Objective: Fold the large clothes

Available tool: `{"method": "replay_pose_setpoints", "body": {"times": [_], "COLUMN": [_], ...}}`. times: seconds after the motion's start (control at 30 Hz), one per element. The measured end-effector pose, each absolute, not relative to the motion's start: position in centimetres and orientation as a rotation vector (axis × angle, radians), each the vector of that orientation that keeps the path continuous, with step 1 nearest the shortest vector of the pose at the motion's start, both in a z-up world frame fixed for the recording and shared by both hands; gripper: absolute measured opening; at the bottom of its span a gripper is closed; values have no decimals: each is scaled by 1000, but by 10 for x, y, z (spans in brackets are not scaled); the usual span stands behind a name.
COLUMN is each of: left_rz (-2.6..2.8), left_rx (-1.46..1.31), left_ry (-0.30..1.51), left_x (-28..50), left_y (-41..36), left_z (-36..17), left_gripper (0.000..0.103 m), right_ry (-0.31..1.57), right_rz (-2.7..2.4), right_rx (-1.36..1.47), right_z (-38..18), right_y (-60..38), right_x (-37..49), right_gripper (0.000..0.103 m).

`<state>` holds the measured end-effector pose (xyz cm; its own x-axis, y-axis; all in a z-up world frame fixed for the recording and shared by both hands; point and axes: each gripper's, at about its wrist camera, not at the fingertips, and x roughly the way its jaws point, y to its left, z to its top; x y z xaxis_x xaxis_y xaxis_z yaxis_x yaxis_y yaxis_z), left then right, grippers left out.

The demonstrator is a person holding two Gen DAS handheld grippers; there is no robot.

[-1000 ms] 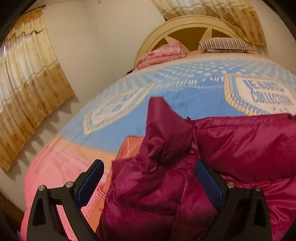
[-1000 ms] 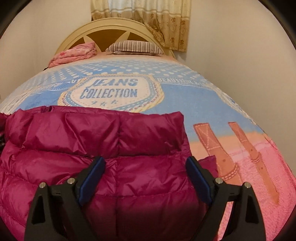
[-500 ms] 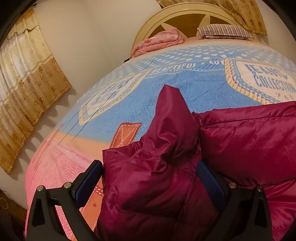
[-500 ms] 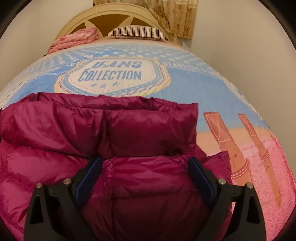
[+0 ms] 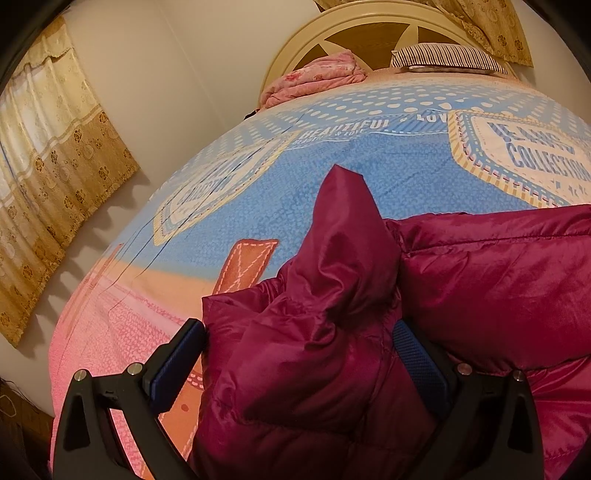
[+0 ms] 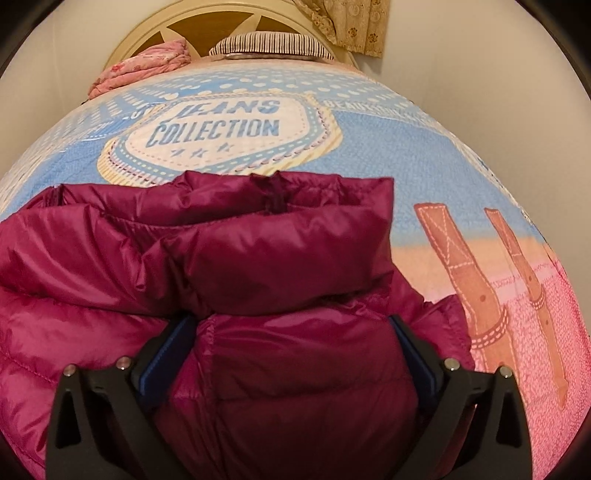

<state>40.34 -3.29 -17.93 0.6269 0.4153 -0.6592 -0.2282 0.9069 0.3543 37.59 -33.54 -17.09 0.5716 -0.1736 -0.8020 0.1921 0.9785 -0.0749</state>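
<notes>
1. Printed in blue and pink, the bedspread (image 6: 406,155) was seen covering the bed, with "JEANS COLLECTION" lettered on a badge.
2. By the headboard (image 5: 354,26), a striped pillow (image 5: 447,57) and a folded pink blanket (image 5: 317,75) were seen; curtains (image 5: 48,155) hung at the left wall.
3. Nothing was seen in the way between the grippers and the jacket.
4. The magenta jacket (image 6: 266,258) lay on the near part of the bed, puffy, quilted and shiny, with an upper fold laid across its body.
5. A pointed flap (image 5: 343,221) stood up beside the main bulk.
6. The left gripper (image 5: 303,354) was spread wide, jacket fabric bulging between its jaws, apparently unclamped.
7. The right gripper (image 6: 291,350) was opening, near its widest, with padded fabric between the jaws but not pinched.
8. No containers were seen.
</notes>
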Motion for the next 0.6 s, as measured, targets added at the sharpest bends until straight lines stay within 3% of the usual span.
{"method": "replay_pose_setpoints", "body": {"times": [0.33, 0.4, 0.43, 0.6], "left_rz": [347, 310, 304, 276], "left_rx": [269, 206, 166, 143], "left_ry": [842, 835, 784, 701], "left_x": [407, 397, 385, 360], "left_y": [-34, -25, -20, -27], "left_z": [-175, -156, -142, -131], "left_gripper": [102, 102, 102, 102], "right_ry": [948, 951, 928, 760], "right_rz": [-241, -263, -270, -153], "right_rx": [-17, 13, 41, 49], "right_z": [-167, -153, -143, -101], "right_y": [-331, -332, -331, -279], "right_x": [378, 372, 366, 345], "right_gripper": [102, 92, 91, 98]}}
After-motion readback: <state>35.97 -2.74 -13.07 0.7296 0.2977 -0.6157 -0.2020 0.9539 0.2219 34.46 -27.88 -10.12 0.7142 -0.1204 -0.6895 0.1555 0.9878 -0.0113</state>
